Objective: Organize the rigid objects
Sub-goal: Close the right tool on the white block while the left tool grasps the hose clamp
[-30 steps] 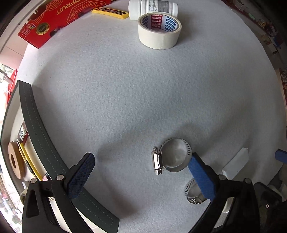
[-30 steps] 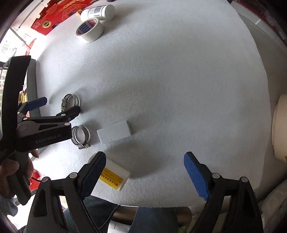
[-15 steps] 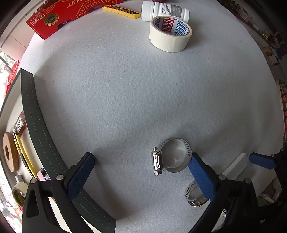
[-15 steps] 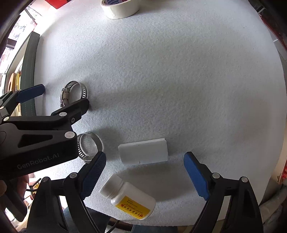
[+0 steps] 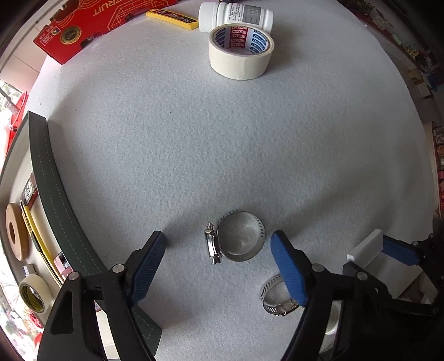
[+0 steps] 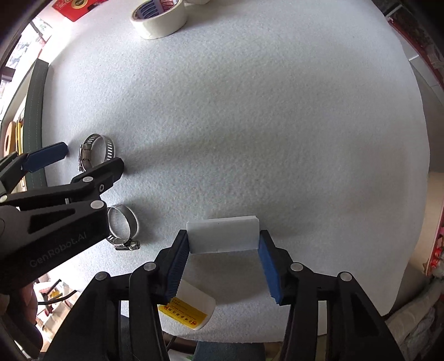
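A steel hose clamp (image 5: 236,236) (image 6: 97,150) lies on the white felt table. My left gripper (image 5: 219,255) (image 6: 93,157) points down over it with its jaws closing. The clamp sits between the pads, with a clear gap on the screw side. A second hose clamp (image 5: 277,297) (image 6: 122,225) lies just beside it, partly behind the right finger. My right gripper (image 6: 222,261) (image 5: 371,258) is closing on a white block (image 6: 223,234) (image 5: 366,250), and its pads meet both short ends.
A masking tape roll (image 5: 241,52) (image 6: 159,18), a white bottle (image 5: 236,15), a yellow knife (image 5: 172,18) and a red box (image 5: 91,25) sit at the far edge. A dark-rimmed tray (image 5: 52,194) with tape rolls borders the left. A yellow-labelled bottle (image 6: 191,308) lies under my right gripper.
Both grippers' jaws have narrowed. The right gripper came down over the white block, which now sits between its pads. The left gripper shifted slightly and stayed over the clamp.
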`<state>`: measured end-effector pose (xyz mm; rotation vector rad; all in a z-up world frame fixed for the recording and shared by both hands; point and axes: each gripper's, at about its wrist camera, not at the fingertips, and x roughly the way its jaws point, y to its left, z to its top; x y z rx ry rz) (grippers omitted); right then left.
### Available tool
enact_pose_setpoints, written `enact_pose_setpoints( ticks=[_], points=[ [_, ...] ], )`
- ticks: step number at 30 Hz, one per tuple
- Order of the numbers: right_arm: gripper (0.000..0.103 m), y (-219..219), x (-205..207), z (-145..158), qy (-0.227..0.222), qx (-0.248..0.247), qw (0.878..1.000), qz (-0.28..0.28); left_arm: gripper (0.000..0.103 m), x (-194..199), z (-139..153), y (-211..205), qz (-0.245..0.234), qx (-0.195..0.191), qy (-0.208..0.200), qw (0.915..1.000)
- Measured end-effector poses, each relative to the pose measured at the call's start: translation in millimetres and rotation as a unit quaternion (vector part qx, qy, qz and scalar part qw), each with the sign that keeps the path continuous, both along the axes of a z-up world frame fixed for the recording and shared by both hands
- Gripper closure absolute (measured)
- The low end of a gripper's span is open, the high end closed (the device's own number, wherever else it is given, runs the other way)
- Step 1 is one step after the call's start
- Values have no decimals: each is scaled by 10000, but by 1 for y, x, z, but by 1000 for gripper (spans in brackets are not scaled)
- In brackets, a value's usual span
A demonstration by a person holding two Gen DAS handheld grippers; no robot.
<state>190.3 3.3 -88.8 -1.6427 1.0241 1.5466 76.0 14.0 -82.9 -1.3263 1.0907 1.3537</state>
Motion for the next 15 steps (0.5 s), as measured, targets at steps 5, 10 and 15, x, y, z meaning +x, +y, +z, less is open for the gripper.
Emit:
enact_pose_setpoints(
  ticks=[5,10,15],
  points=[
    [52,12,15,12,123,16,9996,-269,59,14,6,-1,-325,-101,-61,9994],
    [52,35,32,24,184,64,9987,-462,59,13,17,-7,-270,-203,-228,9992],
    [52,42,42,36,212,30,9981,-584,59,12,42,-13,-434,-49,-408,9982]
  ],
)
